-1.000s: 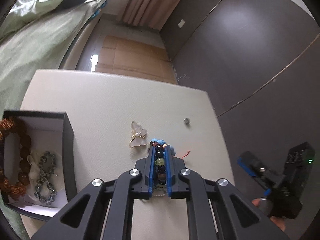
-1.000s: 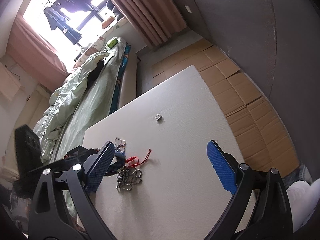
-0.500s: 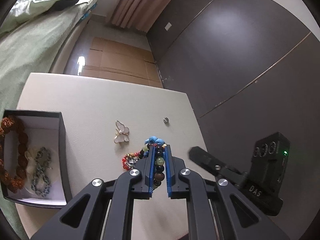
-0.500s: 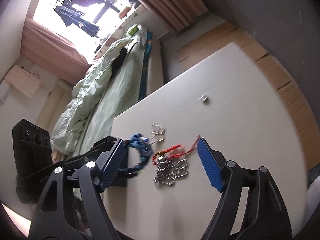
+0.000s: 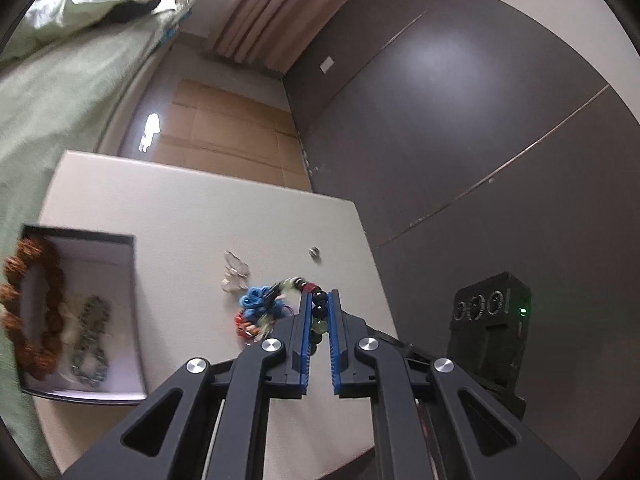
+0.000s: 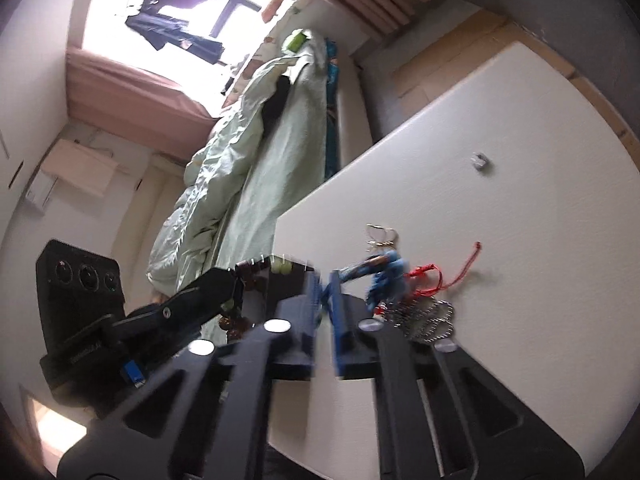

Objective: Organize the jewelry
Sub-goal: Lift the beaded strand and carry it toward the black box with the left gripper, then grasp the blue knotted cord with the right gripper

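**Inspector:** Where is the bracelet of mixed dark, green and red round beads point(image 5: 305, 285)?

**Operator:** It is pinched between my left gripper's point(image 5: 319, 298) blue pads, which are nearly closed on its beads. One end arcs out past the tips, above the white table point(image 5: 180, 216). That end is tangled with the blue knotted cord tassel point(image 6: 386, 274), a red cord point(image 6: 434, 276) and a silver ball chain point(image 6: 426, 316).

**Inspector:** And your right gripper point(image 6: 326, 280)?

**Operator:** Its jaws have just been closing and now stand almost together. A blue strand of the tassel seems caught between the tips, though blur leaves some doubt.

**Inspector:** Recommended handling?

**Operator:** I judge I should anchor the tassel low with the right. I would draw the bracelet away slowly with the left, watching for snags, then carry it to the open black box point(image 5: 135, 300) at my left.
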### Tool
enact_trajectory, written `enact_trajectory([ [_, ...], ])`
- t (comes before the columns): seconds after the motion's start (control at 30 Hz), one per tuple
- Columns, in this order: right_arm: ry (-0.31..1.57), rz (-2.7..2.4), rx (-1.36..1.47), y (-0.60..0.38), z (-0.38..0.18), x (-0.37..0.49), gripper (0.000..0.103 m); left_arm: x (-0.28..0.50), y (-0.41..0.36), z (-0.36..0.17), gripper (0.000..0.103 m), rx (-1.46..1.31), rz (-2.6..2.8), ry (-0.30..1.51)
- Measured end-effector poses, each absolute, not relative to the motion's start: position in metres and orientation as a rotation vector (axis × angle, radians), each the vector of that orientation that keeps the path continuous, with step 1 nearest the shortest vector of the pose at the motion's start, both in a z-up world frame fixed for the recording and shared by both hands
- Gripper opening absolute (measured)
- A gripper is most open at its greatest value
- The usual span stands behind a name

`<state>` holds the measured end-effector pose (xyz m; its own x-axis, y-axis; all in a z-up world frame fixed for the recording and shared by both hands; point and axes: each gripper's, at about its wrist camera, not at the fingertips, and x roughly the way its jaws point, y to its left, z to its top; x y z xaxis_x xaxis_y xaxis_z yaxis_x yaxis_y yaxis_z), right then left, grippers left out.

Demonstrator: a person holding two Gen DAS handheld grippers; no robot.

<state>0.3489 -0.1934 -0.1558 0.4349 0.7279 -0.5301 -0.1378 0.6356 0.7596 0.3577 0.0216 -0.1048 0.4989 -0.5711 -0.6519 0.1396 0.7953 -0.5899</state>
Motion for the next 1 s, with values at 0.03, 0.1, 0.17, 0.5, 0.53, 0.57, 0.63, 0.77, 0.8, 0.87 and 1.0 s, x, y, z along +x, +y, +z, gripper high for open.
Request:
enact_trajectory([
  [0.03, 0.973, 0.595, 0.689, -0.191, -0.154, 0.348, 0.006, 0.356, 0.025, -0.103, 0.006, -0.502, -0.443, 0.957],
  [0.1, 0.979, 0.589, 0.68, -0.187, -0.153, 0.348, 0.006, 0.354, 0.032, -0.101, 0.006, -0.499, -0.426, 0.957],
  [0.17, 0.987, 0.557, 0.631, -0.182, -0.152, 0.347, 0.006, 0.349, 0.039, -0.097, 0.006, -0.492, -0.4, 0.951],
  [0.5, 0.988, 0.372, 0.53, -0.188, -0.164, 0.369, 0.071, 0.332, 0.073, -0.069, 0.006, -0.492, -0.331, 0.896],
  [0.53, 0.996, 0.37, 0.53, -0.188, -0.165, 0.372, 0.071, 0.33, 0.078, -0.067, 0.006, -0.494, -0.324, 0.893],
  [0.57, 1.005, 0.374, 0.521, -0.187, -0.167, 0.377, 0.071, 0.329, 0.081, -0.066, 0.006, -0.494, -0.316, 0.889],
  [0.63, 1.013, 0.367, 0.509, -0.186, -0.168, 0.382, 0.071, 0.326, 0.09, -0.063, 0.006, -0.494, -0.296, 0.884],
  [0.77, 1.056, 0.34, 0.539, -0.192, -0.178, 0.393, 0.07, 0.321, 0.106, -0.061, 0.006, -0.487, -0.255, 0.876],
  [0.8, 1.076, 0.334, 0.541, -0.191, -0.182, 0.396, 0.065, 0.32, 0.11, -0.061, 0.006, -0.488, -0.245, 0.876],
  [0.87, 1.101, 0.349, 0.519, -0.183, -0.186, 0.4, 0.057, 0.319, 0.117, -0.063, 0.006, -0.495, -0.23, 0.88],
  [1.0, 1.141, 0.35, 0.422, -0.162, -0.189, 0.403, 0.048, 0.318, 0.127, -0.069, 0.006, -0.505, -0.209, 0.888],
])
